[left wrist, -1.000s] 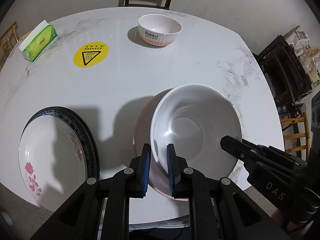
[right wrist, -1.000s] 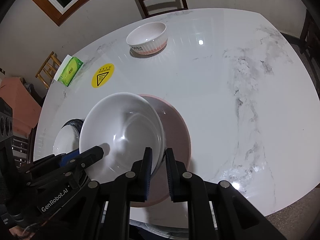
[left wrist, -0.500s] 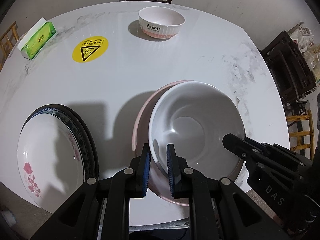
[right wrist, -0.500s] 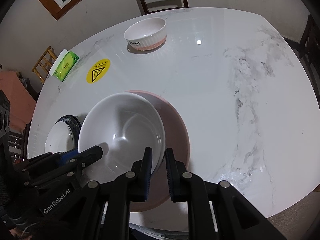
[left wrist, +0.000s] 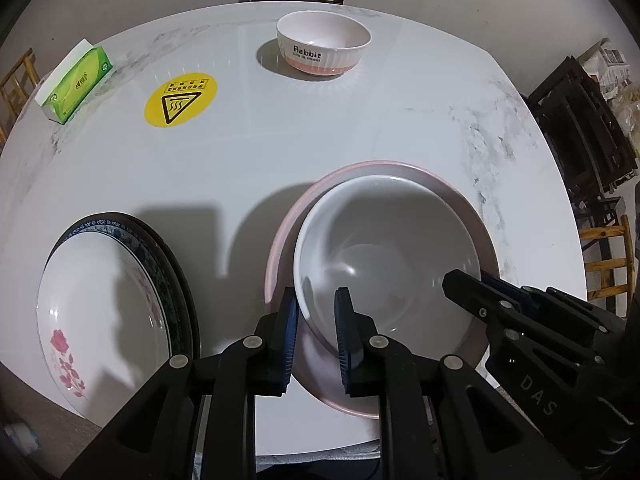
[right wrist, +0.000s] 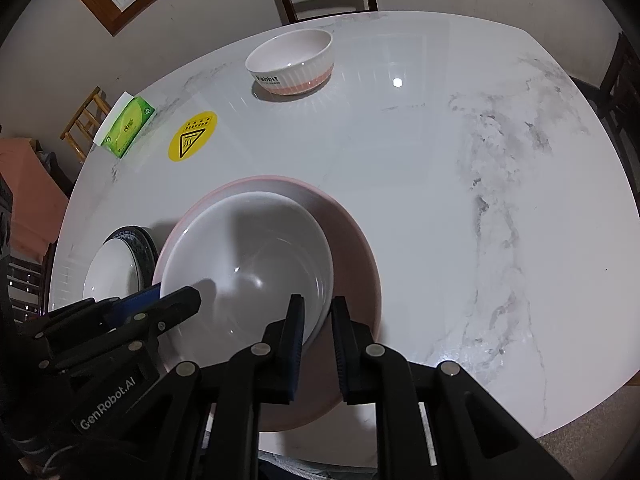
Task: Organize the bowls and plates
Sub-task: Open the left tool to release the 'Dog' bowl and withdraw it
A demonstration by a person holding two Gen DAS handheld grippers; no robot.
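Each hand-held gripper, left (left wrist: pixel 316 322) and right (right wrist: pixel 317 330), pinches the white bowl's (left wrist: pixel 384 248) rim.

"Rabbit" on small bowl (left wrist: pixel 323 49); "GenRobot.AI", "DAS" on tongs.

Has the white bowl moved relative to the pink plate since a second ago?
Yes. The white bowl was overhanging the pink plate's right edge; it now sits inside the rim, shifted left in the left wrist view.
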